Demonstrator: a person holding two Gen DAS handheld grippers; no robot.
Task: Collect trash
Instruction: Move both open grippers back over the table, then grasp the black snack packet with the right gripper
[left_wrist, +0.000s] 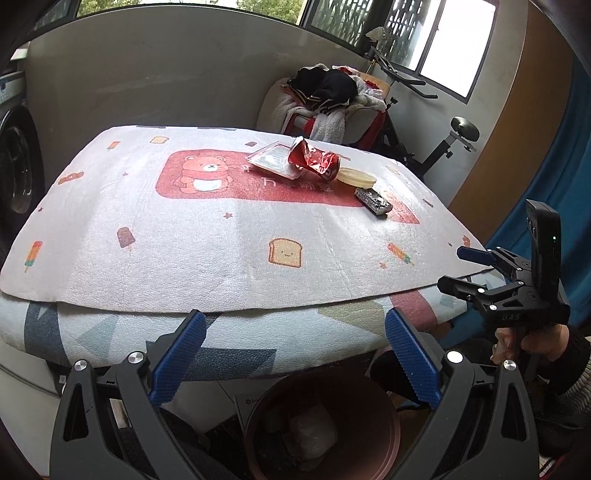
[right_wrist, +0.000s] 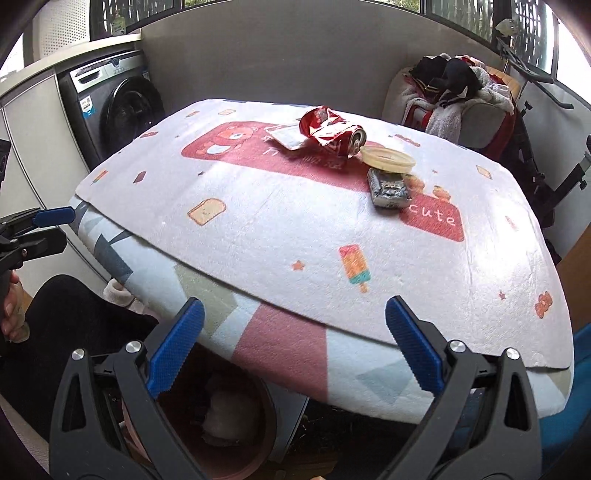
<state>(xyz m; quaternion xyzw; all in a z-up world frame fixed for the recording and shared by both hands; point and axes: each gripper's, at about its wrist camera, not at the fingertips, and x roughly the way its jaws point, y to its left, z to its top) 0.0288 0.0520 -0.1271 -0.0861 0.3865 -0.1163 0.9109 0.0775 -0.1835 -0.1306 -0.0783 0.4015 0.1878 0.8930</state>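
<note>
1. Logging the trash first: I see a crushed red can (left_wrist: 314, 159) lying on its side at the far middle of the worktop (left_wrist: 221, 229), its open end facing right in my right wrist view.
2. A clear plastic tray (left_wrist: 271, 158) lies tilted under the can's left end, touching it.
3. A pale round lid (left_wrist: 357, 177) lies flat just beside the can's right end.
4. A small crumpled silver wrapper (left_wrist: 373, 200) lies just in front of the lid, nearer to me.
5. All four pieces sit close together on a white mat (right_wrist: 295, 236) printed with a bear, toast and ice lollies; the mat covers a patterned cloth (right_wrist: 280, 354) that shows along the near edge.
6. A brown bin (left_wrist: 321, 424) stands on the floor below the near edge of the worktop, with white crumpled material inside.
7. My left tongs (left_wrist: 293, 354) are spread wide and hold nothing; they hover over the bin, at the near edge.
8. My right tongs (right_wrist: 293, 350) are likewise spread wide and hold nothing, at the near edge, well apart from the trash.
9. Beyond the worktop: a washing machine (right_wrist: 118, 110) to the left, a pile of clothes (left_wrist: 325, 96) on a chair to the right, and an exercise bike (left_wrist: 443, 136) beside it.
</note>
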